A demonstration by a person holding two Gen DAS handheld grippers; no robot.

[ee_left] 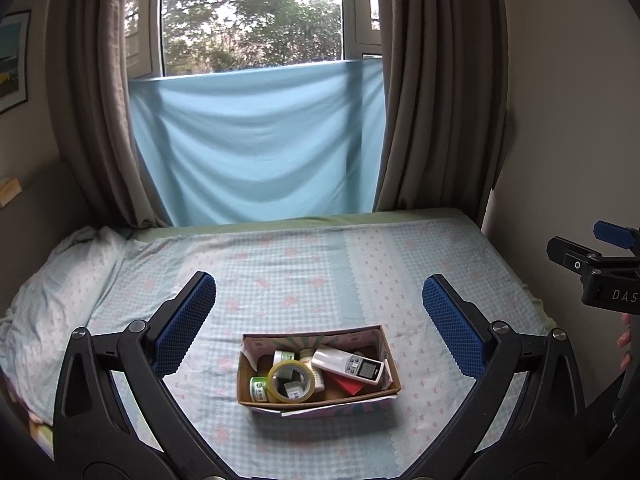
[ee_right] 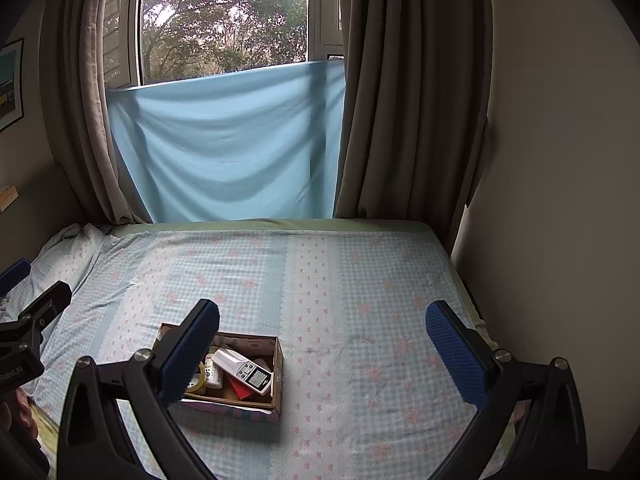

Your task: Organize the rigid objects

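Cardboard box (ee_left: 320, 372) sits on bed w/ checked floral sheet (ee_left: 304, 272), near front edge, open top. Contents: white remote control (ee_left: 348, 365) lying tilted across upper layer, display facing up; roll of clear tape (ee_left: 291, 381) propped at front-left; green-capped small container (ee_left: 259, 389) against left wall; red flat item (ee_left: 352, 386) under remote; white bottle (ee_left: 283, 357) behind tape.

Left gripper (ee_left: 318, 320) hovers above box, fingers spread wide apart, holding nothing. Right gripper (ee_right: 322, 344) likewise spread wide, empty, positioned to right of box; its left finger (ee_right: 192, 352) overlaps box's left part in right wrist view.

Pillow (ee_left: 60, 280) at left. Blue cloth (ee_left: 260, 140) hangs over window, brown curtains (ee_left: 432, 100) either side.
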